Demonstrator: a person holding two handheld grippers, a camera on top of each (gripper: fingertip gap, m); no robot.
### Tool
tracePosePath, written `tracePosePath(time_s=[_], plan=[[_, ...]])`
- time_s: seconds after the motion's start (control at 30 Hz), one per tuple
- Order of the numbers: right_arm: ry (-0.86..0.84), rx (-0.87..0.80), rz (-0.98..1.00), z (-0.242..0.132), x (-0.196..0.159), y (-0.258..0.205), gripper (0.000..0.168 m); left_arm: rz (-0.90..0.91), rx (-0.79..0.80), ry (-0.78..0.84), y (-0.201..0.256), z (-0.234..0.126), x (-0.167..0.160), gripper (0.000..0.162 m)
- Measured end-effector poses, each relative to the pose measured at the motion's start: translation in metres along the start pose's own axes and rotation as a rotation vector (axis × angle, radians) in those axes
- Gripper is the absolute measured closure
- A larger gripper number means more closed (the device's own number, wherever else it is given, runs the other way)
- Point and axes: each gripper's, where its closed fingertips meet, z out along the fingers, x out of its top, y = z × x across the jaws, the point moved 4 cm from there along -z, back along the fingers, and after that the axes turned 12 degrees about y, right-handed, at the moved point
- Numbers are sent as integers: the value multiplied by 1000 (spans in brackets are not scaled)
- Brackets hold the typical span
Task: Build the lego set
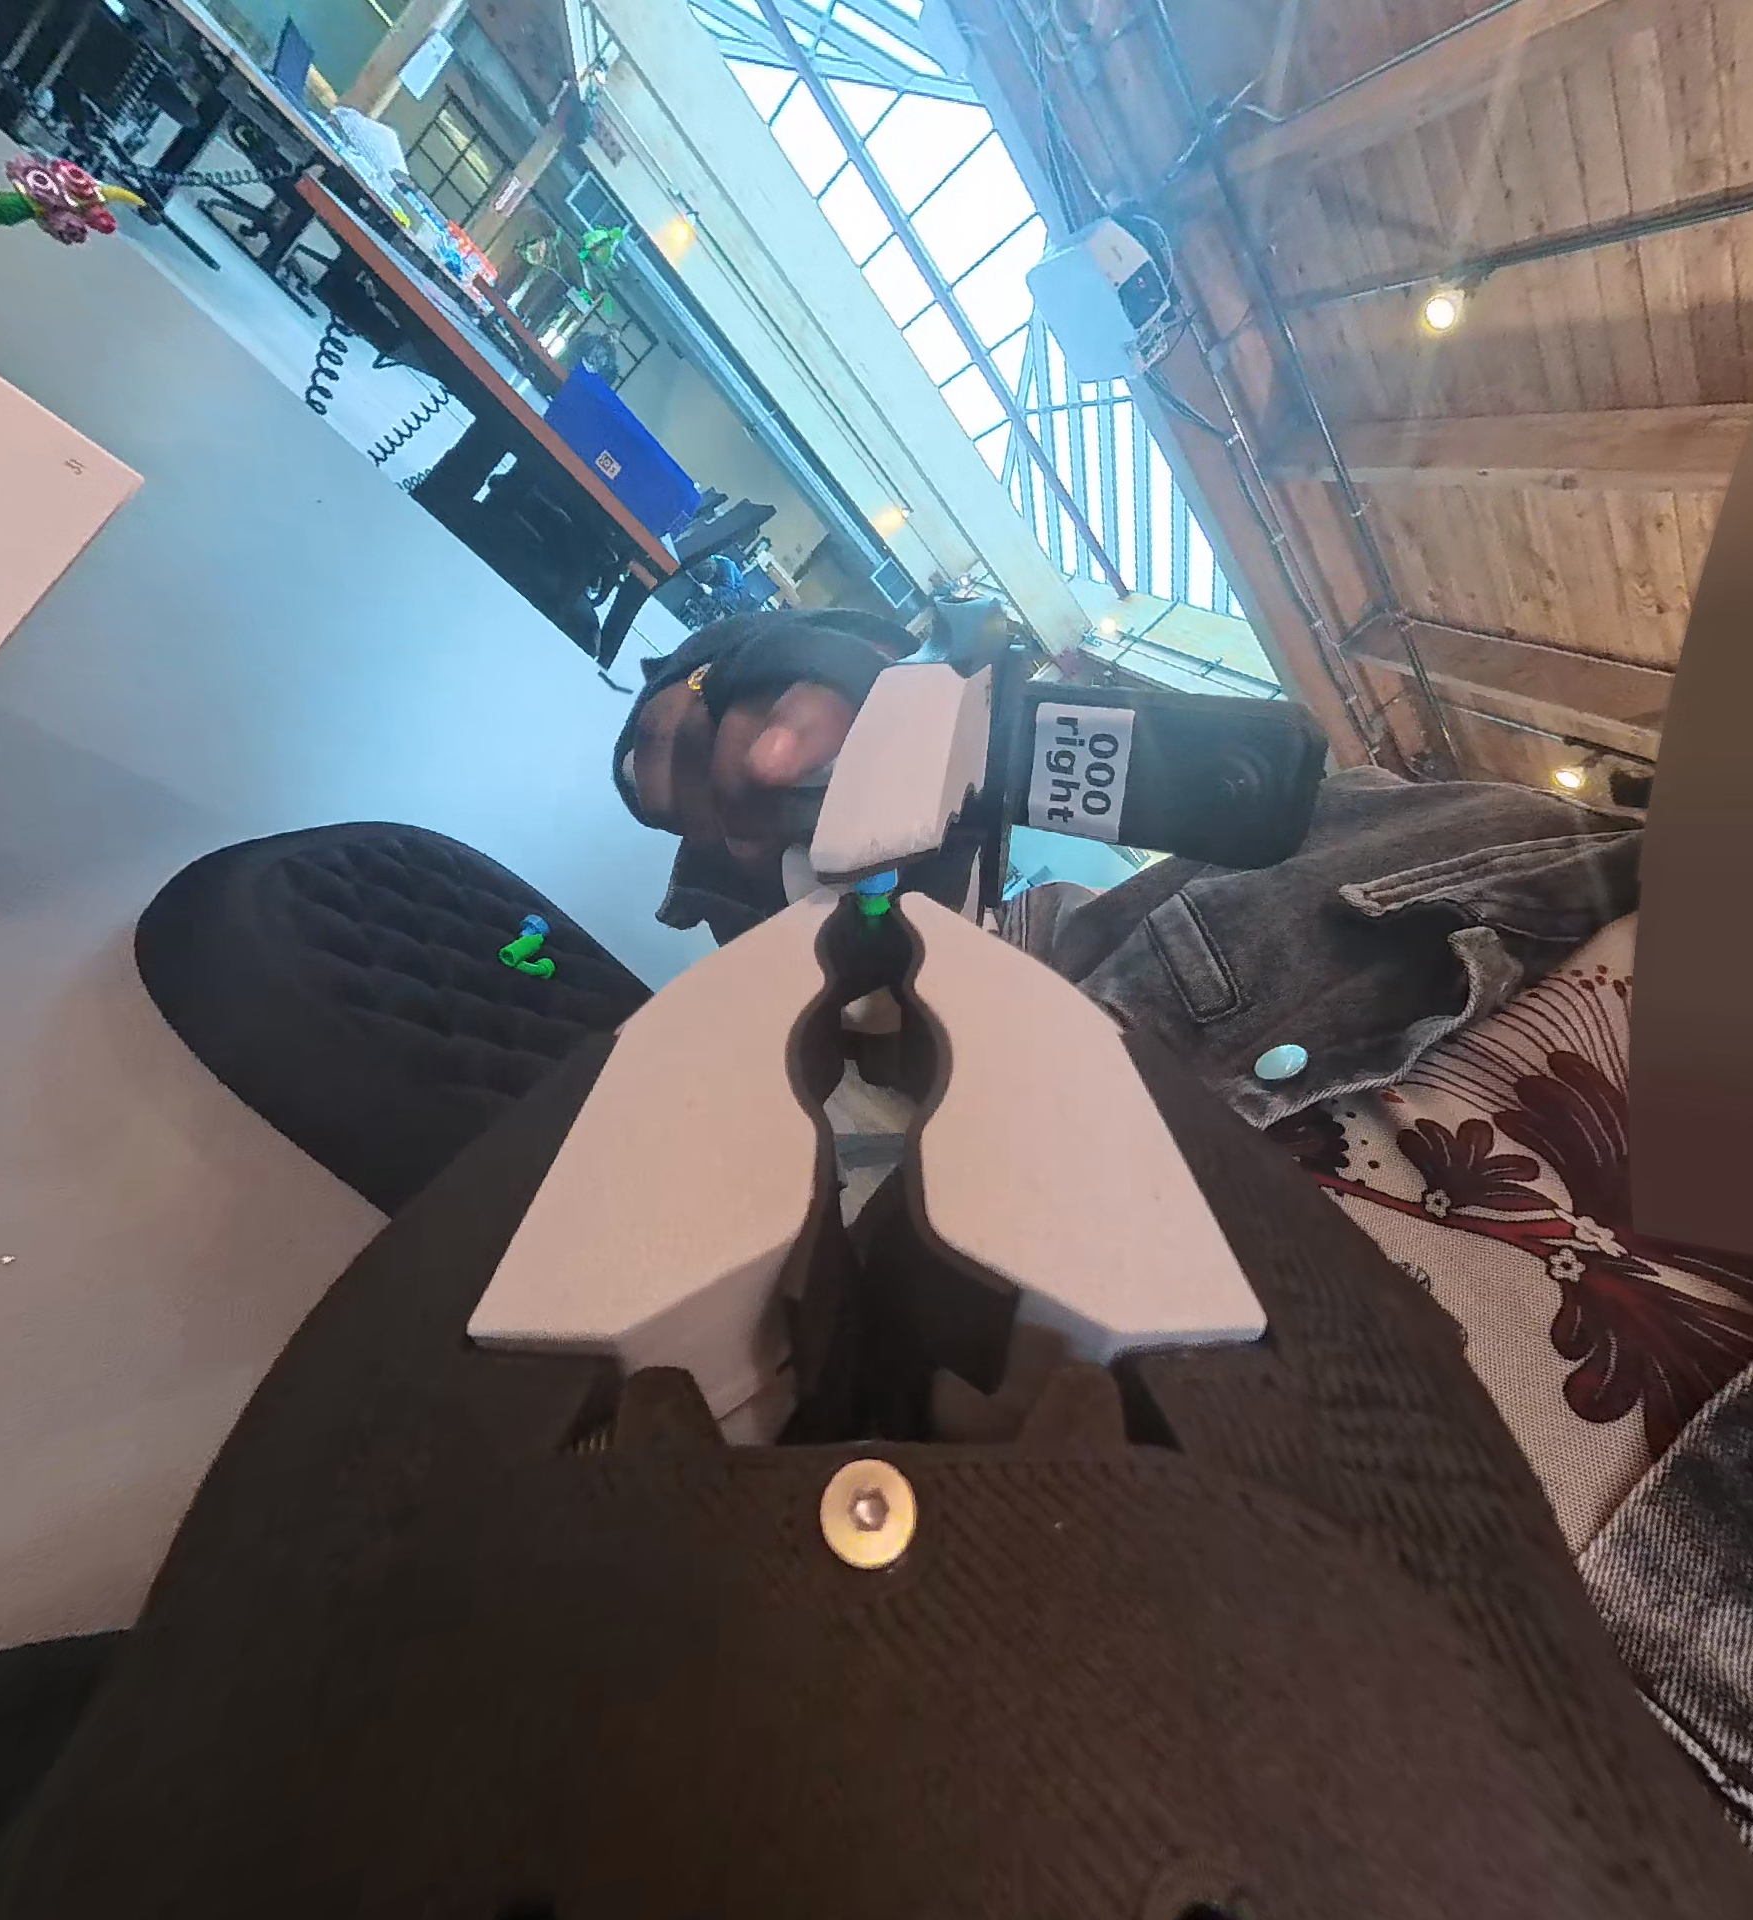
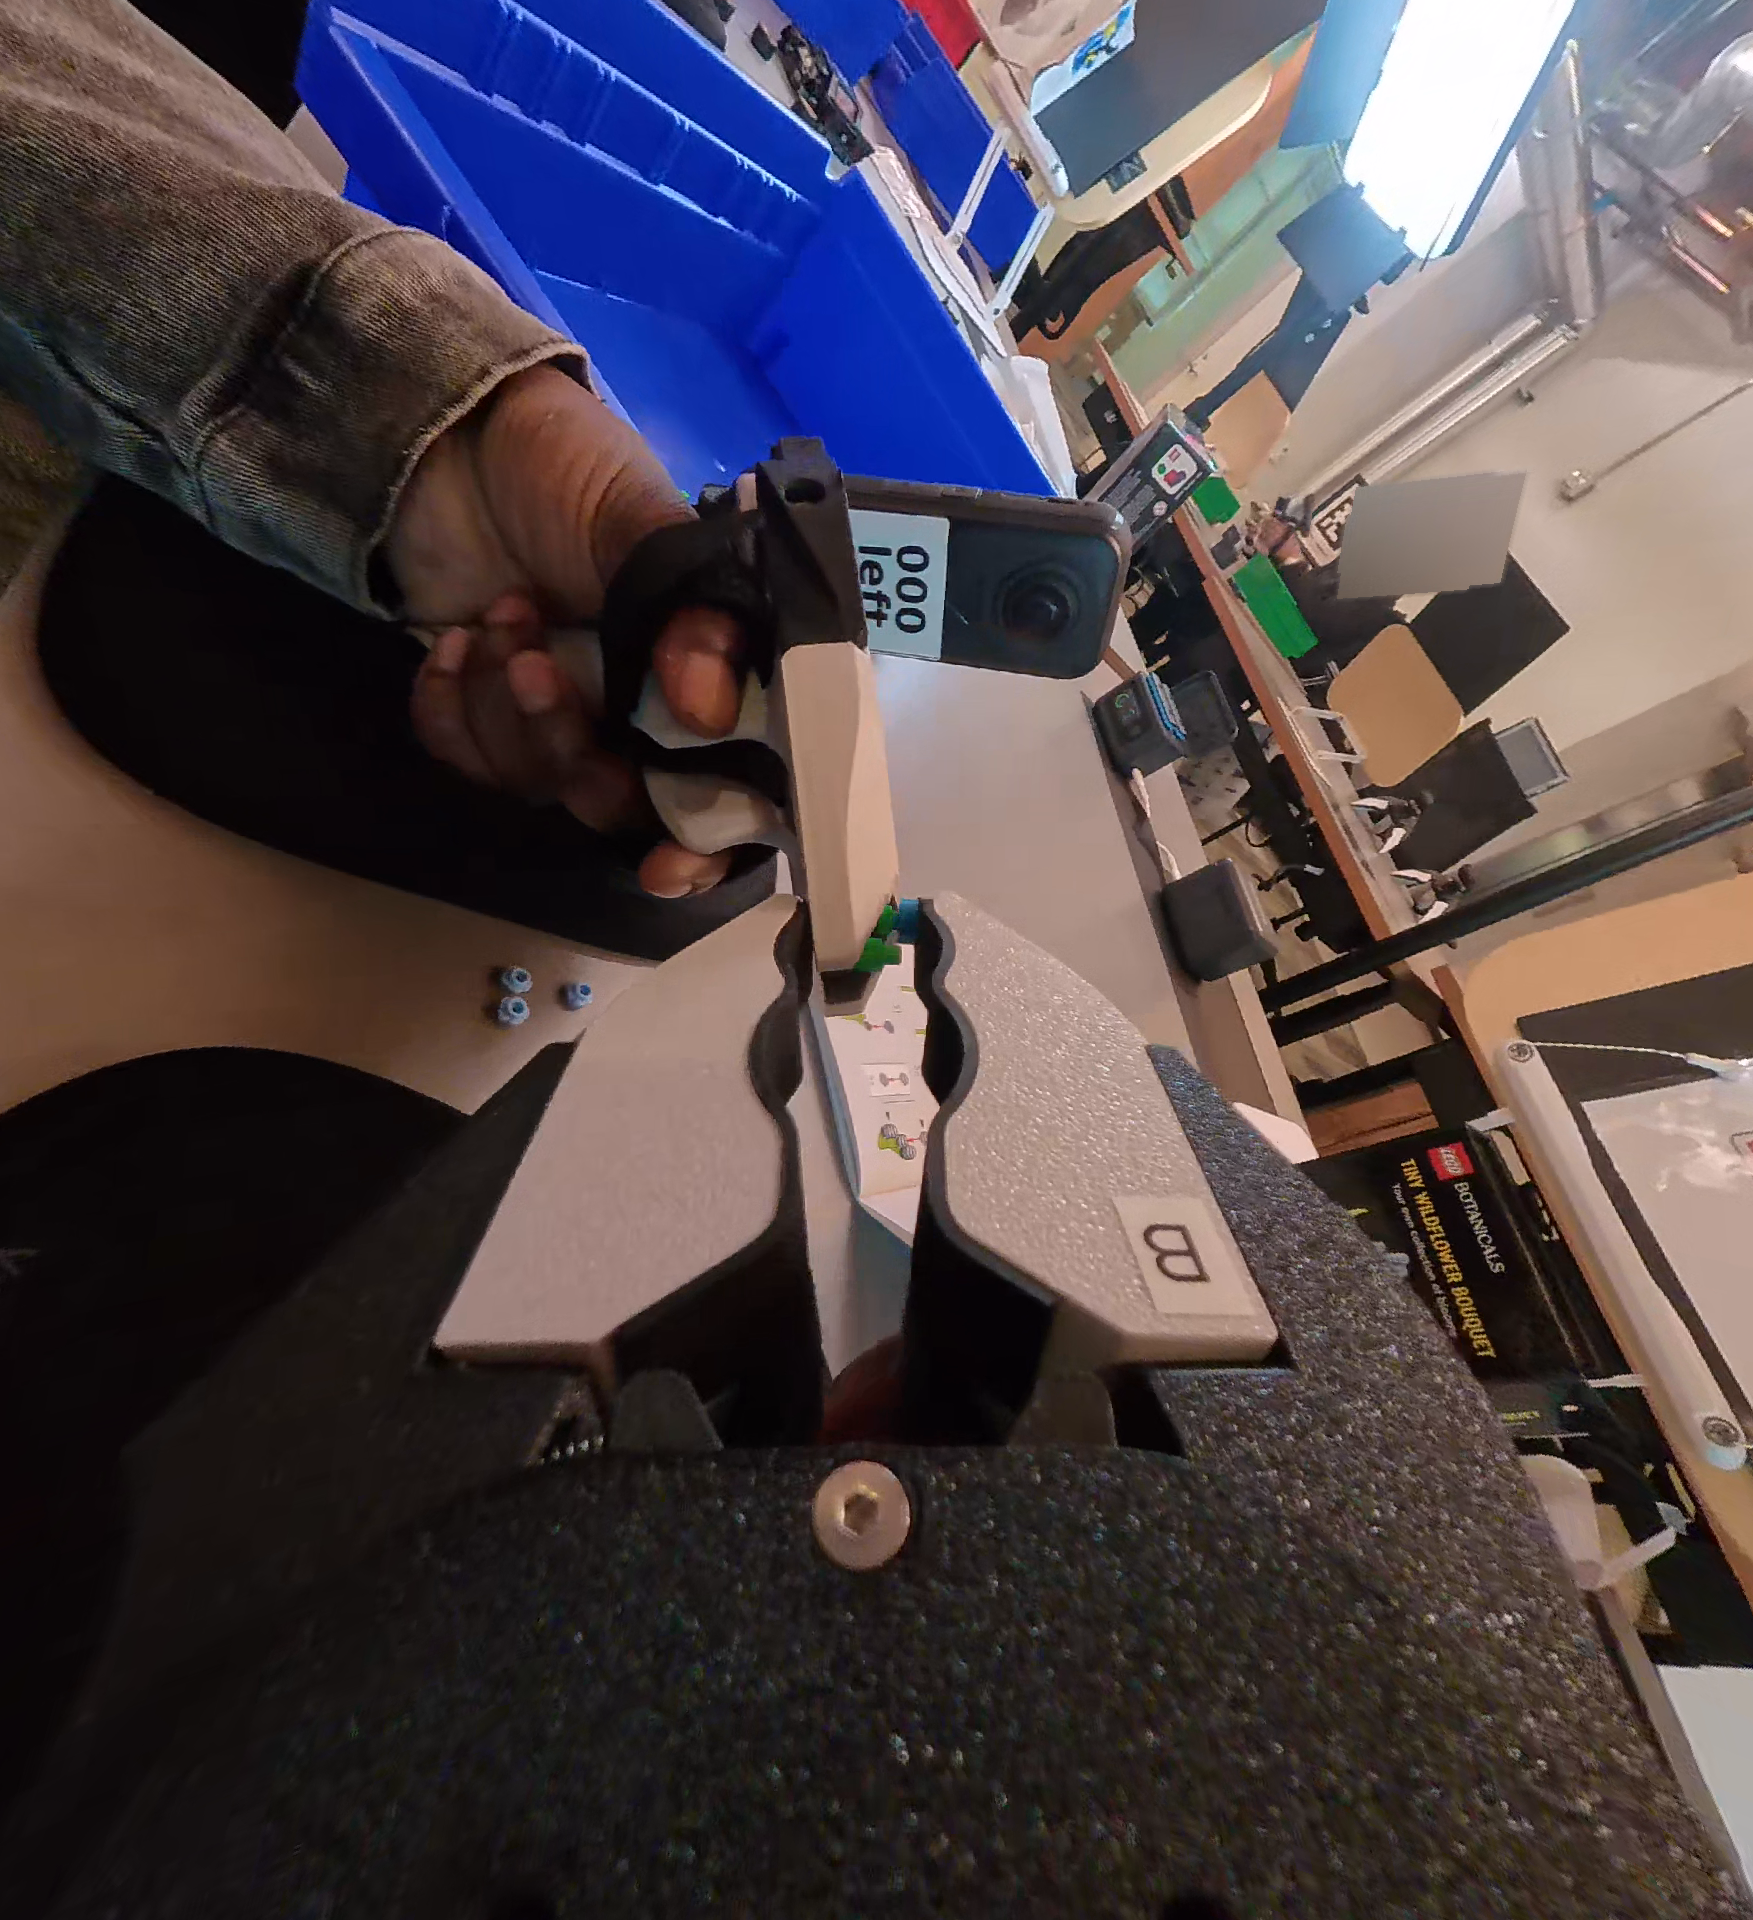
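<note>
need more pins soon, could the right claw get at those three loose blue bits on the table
Probably not yet: the right claw looks busy on the small blue piece. The three blue bits lie uncovered on the table.

Both grippers meet tip to tip; loose blue studs and black pad crowd the table beside them

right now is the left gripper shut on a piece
Yes, shut: the left gripper pinches a green piece at its fingers' tips, meeting the right gripper.
</note>
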Motion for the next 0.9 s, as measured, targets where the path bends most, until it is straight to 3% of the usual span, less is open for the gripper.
tracePosePath(time_s=[0.03,0.27,0.5,0.63,0.8,0.83,0.9], plan=[[1,5,5,0,-1,0,149,-2,1,-4,0,0,0,157],[23,16,38,-2,-2,-2,151,-1,6,-23,-1,1,-2,157],[157,-77,288,2,2,3,151,46,-40,39,7,0,5,153],[172,-104,271,5,5,5,151,29,-82,60,10,-1,7,152],[177,-145,221,4,7,7,151,35,-124,72,15,-1,8,143],[156,-168,201,3,4,9,151,16,-149,78,19,-1,9,111],[148,-200,188,-2,2,12,151,-20,-159,100,18,-3,11,111]])
